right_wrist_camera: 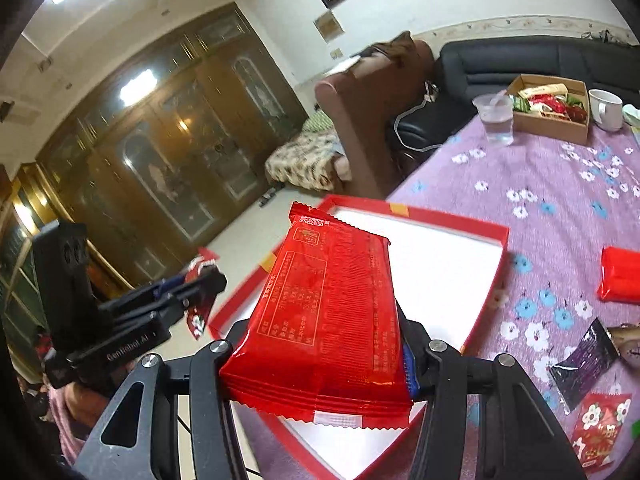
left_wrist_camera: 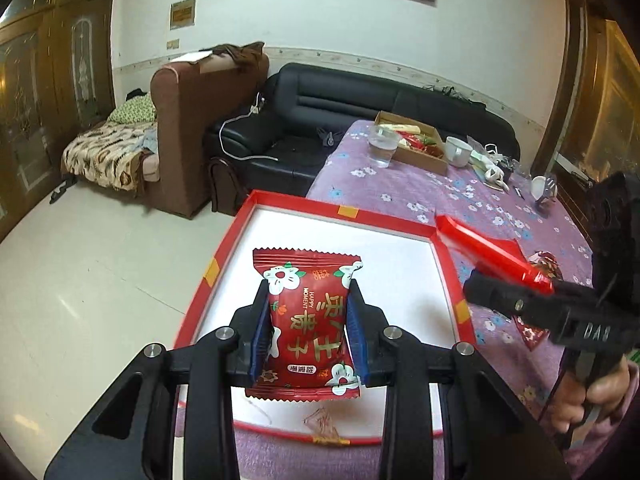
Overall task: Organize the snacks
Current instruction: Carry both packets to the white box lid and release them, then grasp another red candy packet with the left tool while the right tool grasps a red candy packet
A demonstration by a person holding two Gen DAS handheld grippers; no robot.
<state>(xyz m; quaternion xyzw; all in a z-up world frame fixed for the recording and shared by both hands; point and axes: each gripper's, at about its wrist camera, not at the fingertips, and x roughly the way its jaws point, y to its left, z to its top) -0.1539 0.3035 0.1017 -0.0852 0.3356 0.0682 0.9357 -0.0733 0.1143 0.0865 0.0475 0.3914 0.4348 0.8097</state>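
Observation:
My left gripper [left_wrist_camera: 308, 316] is shut on a red snack packet with white flowers and gold characters [left_wrist_camera: 306, 320], held above the white floor of a red-rimmed box [left_wrist_camera: 444, 256]. My right gripper [right_wrist_camera: 320, 344] is shut on a long plain red packet [right_wrist_camera: 328, 312], held over the same box [right_wrist_camera: 496, 236] near its right rim. The right gripper also shows in the left wrist view [left_wrist_camera: 508, 292] with that red packet [left_wrist_camera: 484, 248]. The left gripper shows in the right wrist view [right_wrist_camera: 192, 284] at the left.
The table has a purple flowered cloth [left_wrist_camera: 420, 184]. At its far end stand a plastic cup [left_wrist_camera: 382, 146], a cardboard box of snacks [left_wrist_camera: 420, 144] and a white mug [left_wrist_camera: 458, 151]. More packets lie at the right: red [right_wrist_camera: 620, 276], dark purple [right_wrist_camera: 584, 360], flowered [right_wrist_camera: 600, 428].

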